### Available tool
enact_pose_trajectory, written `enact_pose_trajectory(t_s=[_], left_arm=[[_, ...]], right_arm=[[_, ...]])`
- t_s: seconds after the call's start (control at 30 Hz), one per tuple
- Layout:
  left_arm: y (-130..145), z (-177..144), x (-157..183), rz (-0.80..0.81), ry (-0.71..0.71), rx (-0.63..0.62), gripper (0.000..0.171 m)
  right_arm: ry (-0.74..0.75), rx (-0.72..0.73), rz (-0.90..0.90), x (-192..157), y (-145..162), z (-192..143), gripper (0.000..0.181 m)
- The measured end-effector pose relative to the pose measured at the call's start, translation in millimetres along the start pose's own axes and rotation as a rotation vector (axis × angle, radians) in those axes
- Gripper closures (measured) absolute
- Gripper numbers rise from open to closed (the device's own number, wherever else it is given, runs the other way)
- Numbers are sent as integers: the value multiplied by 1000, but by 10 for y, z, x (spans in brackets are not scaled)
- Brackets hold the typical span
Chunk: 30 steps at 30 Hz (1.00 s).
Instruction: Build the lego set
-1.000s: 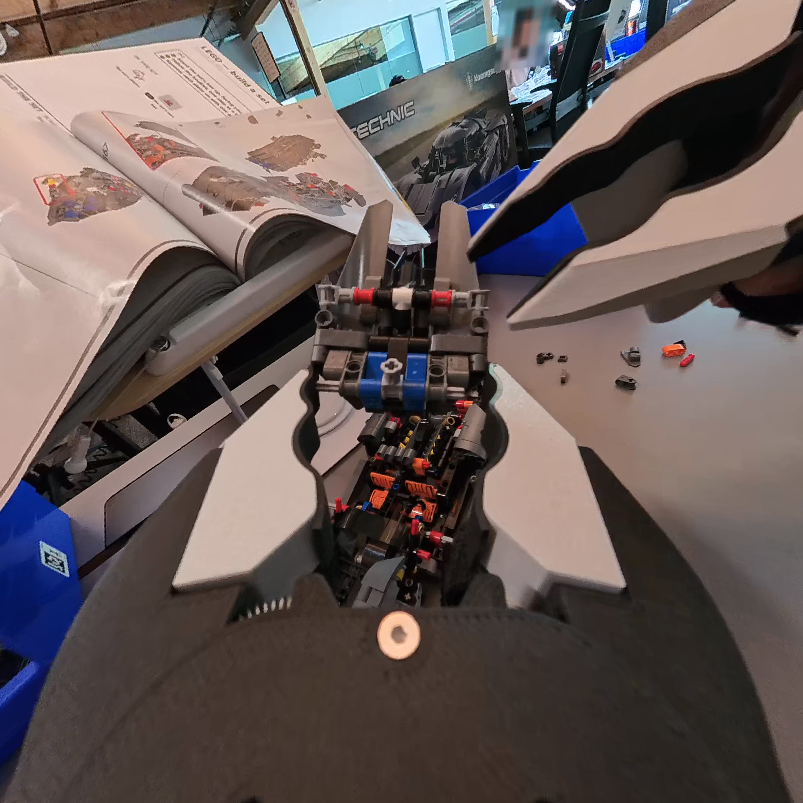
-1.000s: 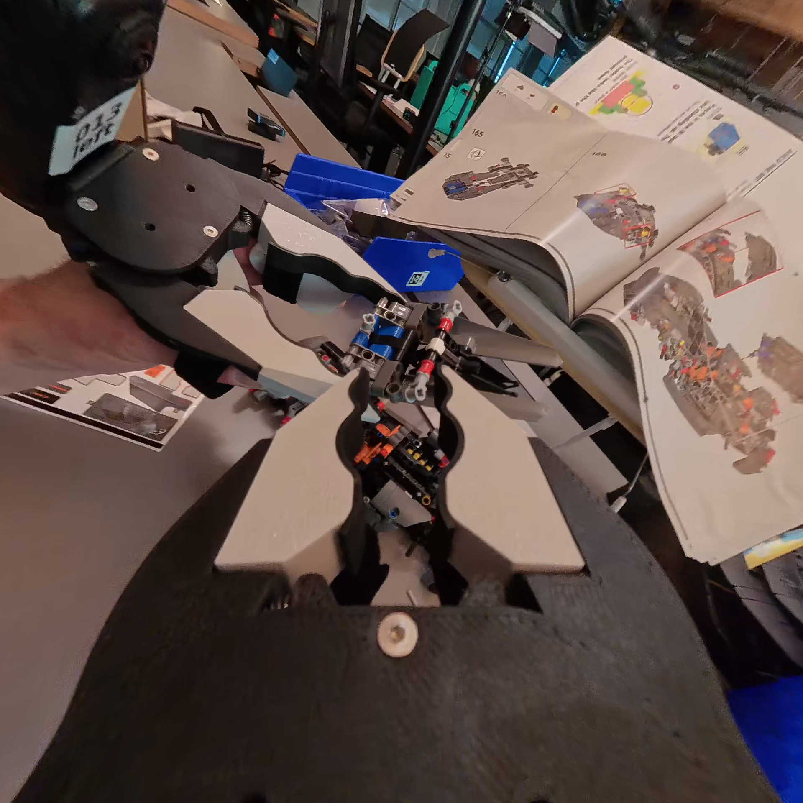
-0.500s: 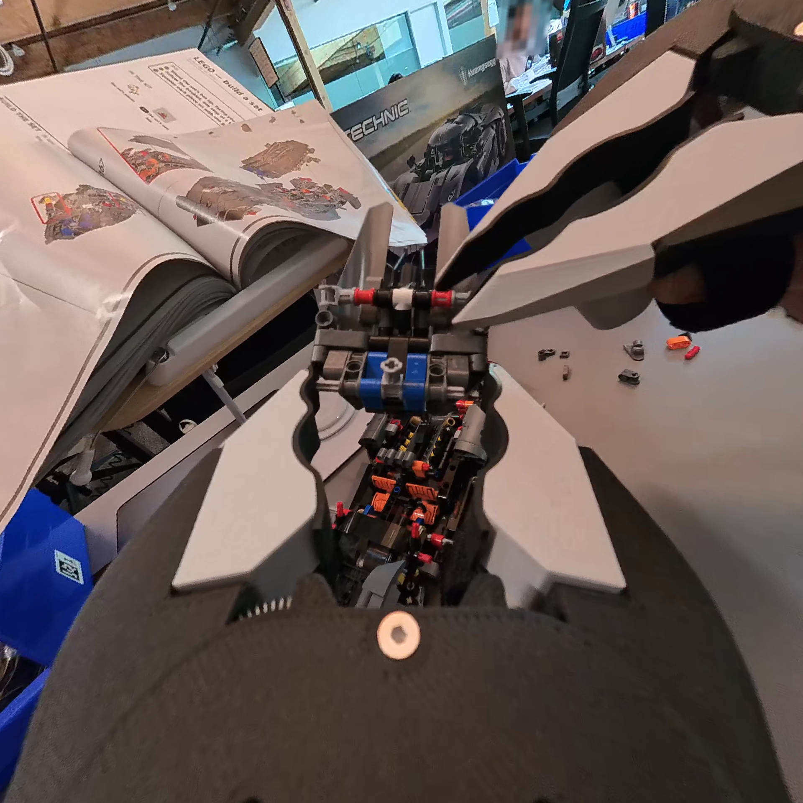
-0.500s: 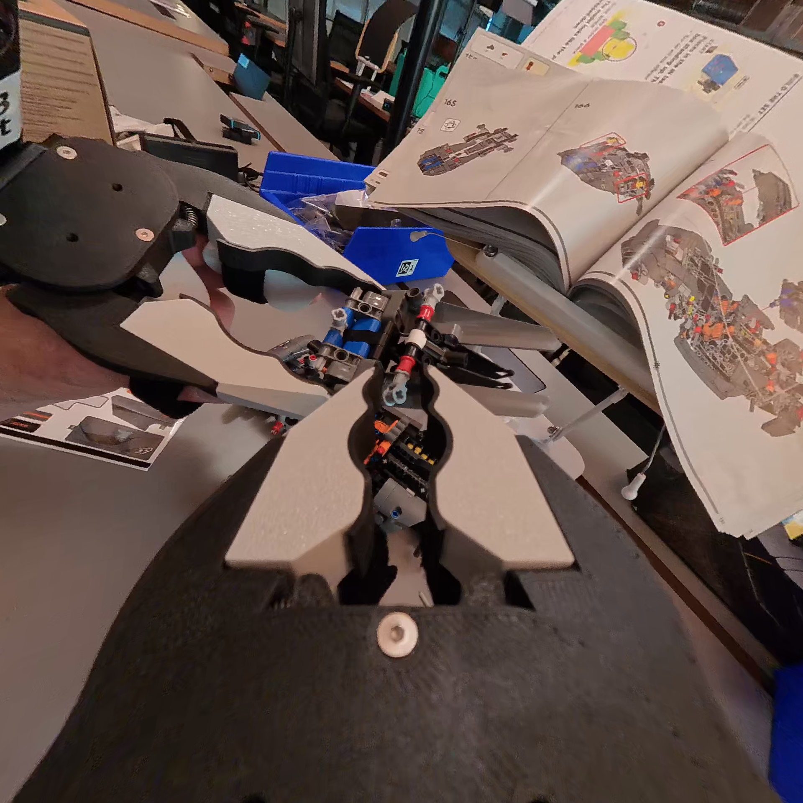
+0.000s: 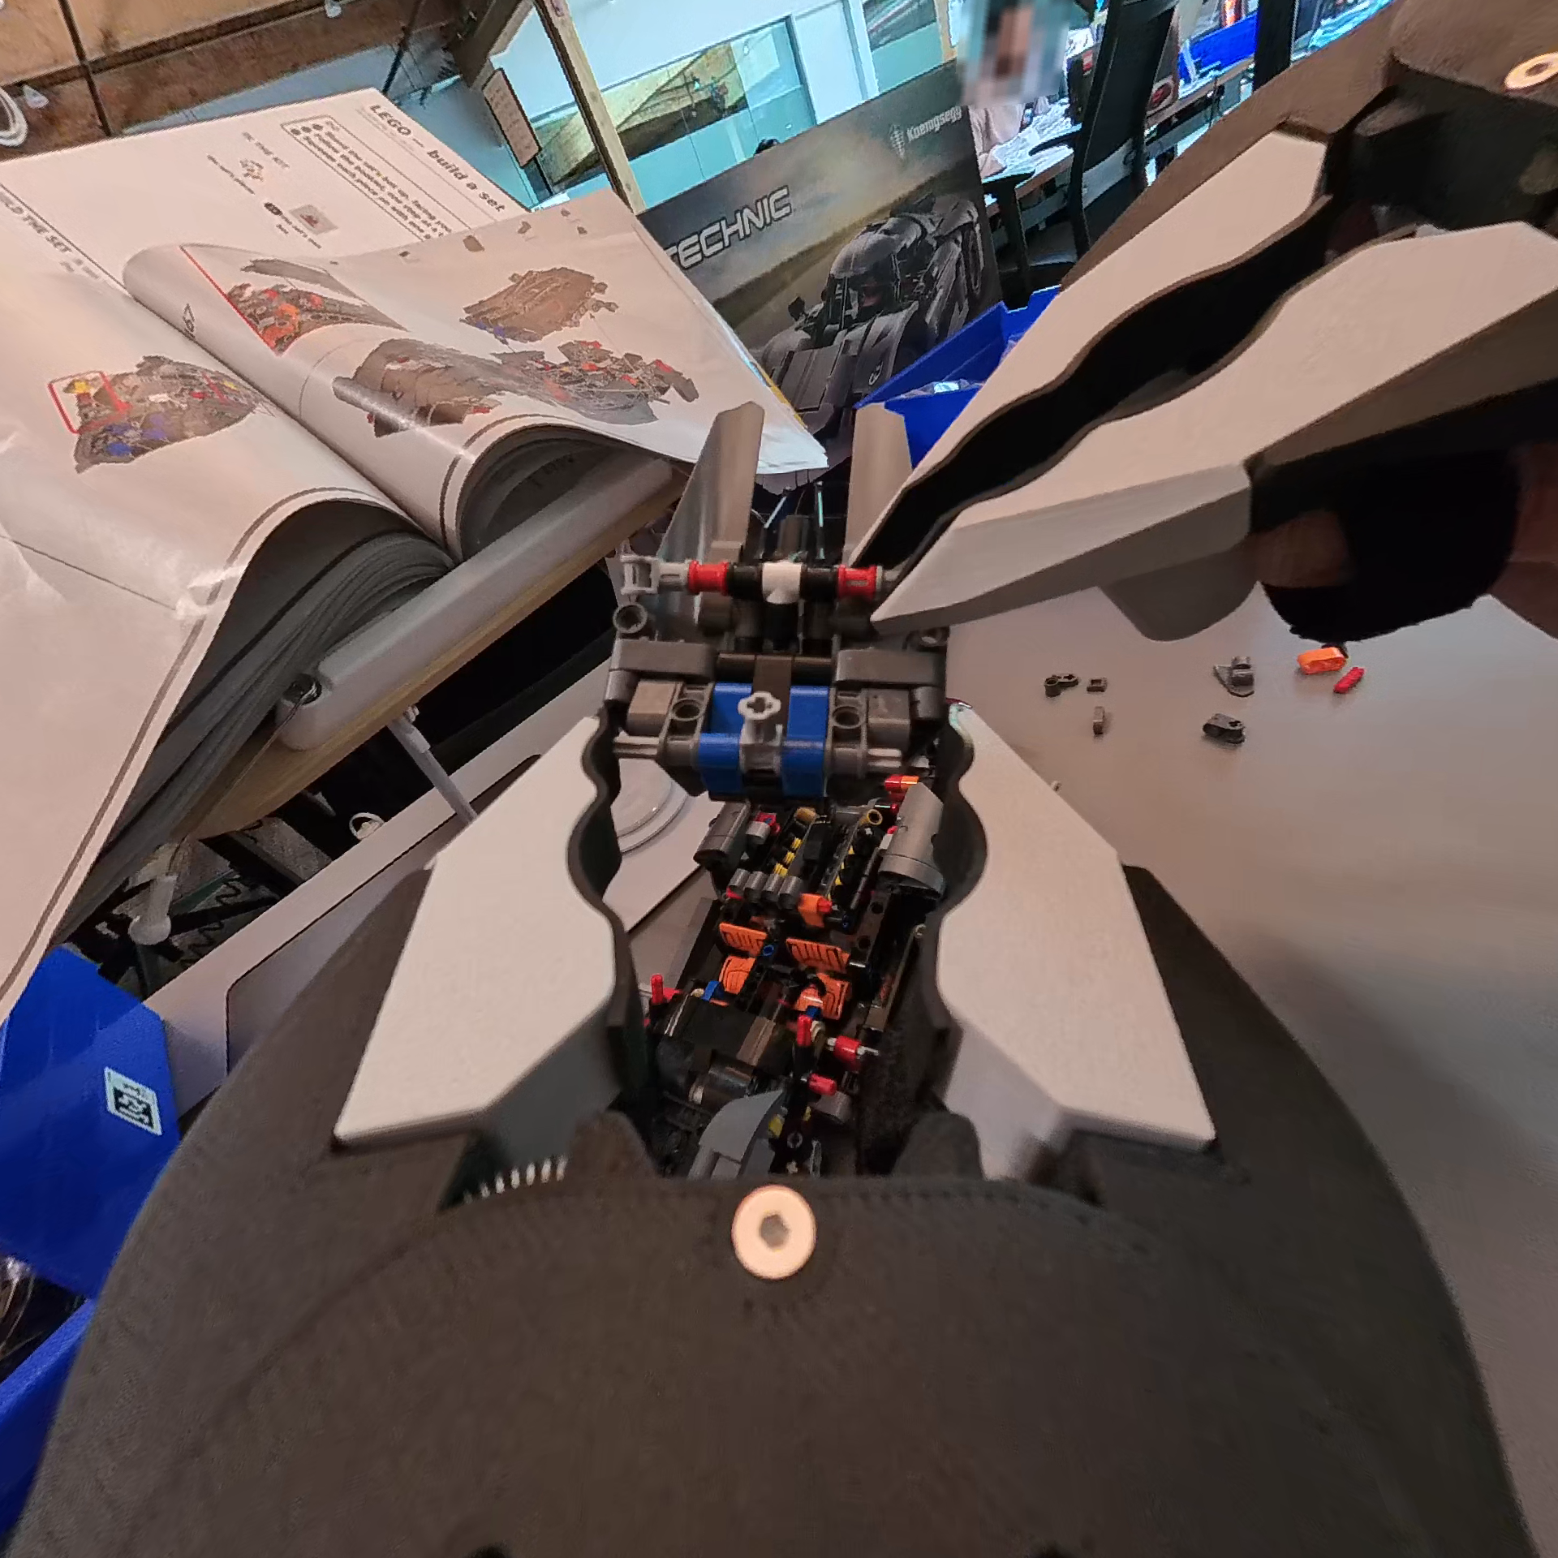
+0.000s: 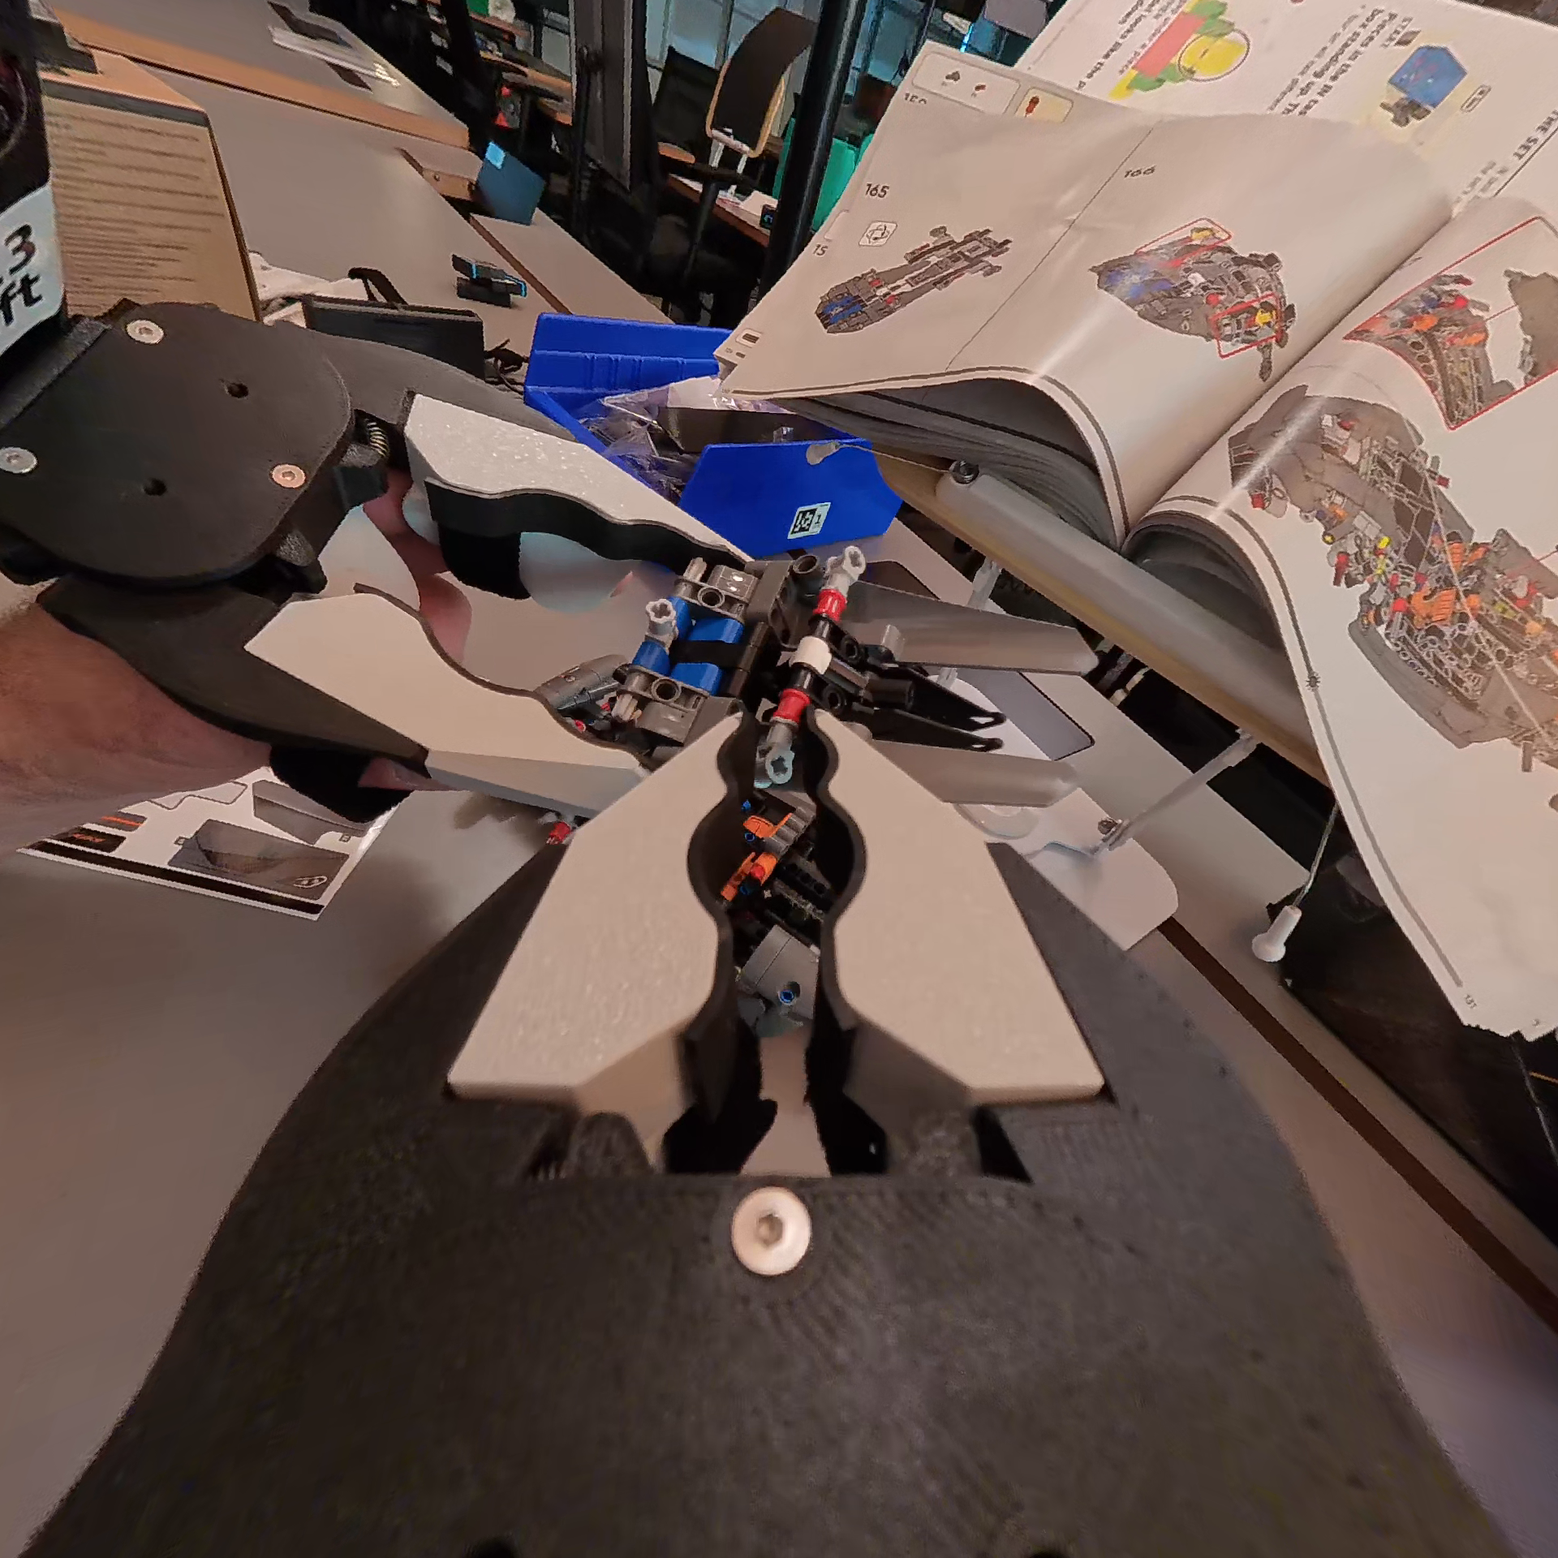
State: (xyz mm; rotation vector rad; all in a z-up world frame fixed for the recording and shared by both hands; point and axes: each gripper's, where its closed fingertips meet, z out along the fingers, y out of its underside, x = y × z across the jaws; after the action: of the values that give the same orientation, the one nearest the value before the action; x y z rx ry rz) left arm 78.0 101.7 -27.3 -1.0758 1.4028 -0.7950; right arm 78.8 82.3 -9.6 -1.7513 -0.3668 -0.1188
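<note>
Left wrist view: the left gripper (image 5: 771,742) has its jaws clamped around the lego model (image 5: 780,851), which fills the middle of the frame and reaches toward 12 o'clock. From 2 o'clock the right gripper (image 5: 877,590) comes in, its tips meeting the axle (image 5: 780,577) with red bushes at the model's far end. Loose pieces (image 5: 1227,691) lie on the worktop (image 5: 1307,885) at 3 o'clock; the open instruction book (image 5: 354,379) leans in at 10 o'clock.

Right wrist view: the right gripper (image 6: 780,725) has its jaws narrow, pinching the axle (image 6: 792,700) end at centre. The left gripper (image 6: 674,649) enters from 9 o'clock, holding the model (image 6: 700,666). A hard tug or twist here could pop the axle free or crack the frame apart. Blue bins (image 6: 784,497) and the book (image 6: 1180,354) crowd 12 to 2 o'clock, limiting swing room.
</note>
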Motion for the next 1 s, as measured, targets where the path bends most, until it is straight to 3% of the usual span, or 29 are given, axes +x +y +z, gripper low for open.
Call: enact_pose_trajectory(t_s=[0.57,0.77,1.0], left_arm=[[-17,44,36,10,0,18,98],[12,62,3,-4,-12,7,98],[10,53,-27,-41,-6,16,98]], right_arm=[[-161,109,329,35,3,-48,175],[-124,125,278,103,4,-102,157],[-102,111,137,98,23,-158,160]])
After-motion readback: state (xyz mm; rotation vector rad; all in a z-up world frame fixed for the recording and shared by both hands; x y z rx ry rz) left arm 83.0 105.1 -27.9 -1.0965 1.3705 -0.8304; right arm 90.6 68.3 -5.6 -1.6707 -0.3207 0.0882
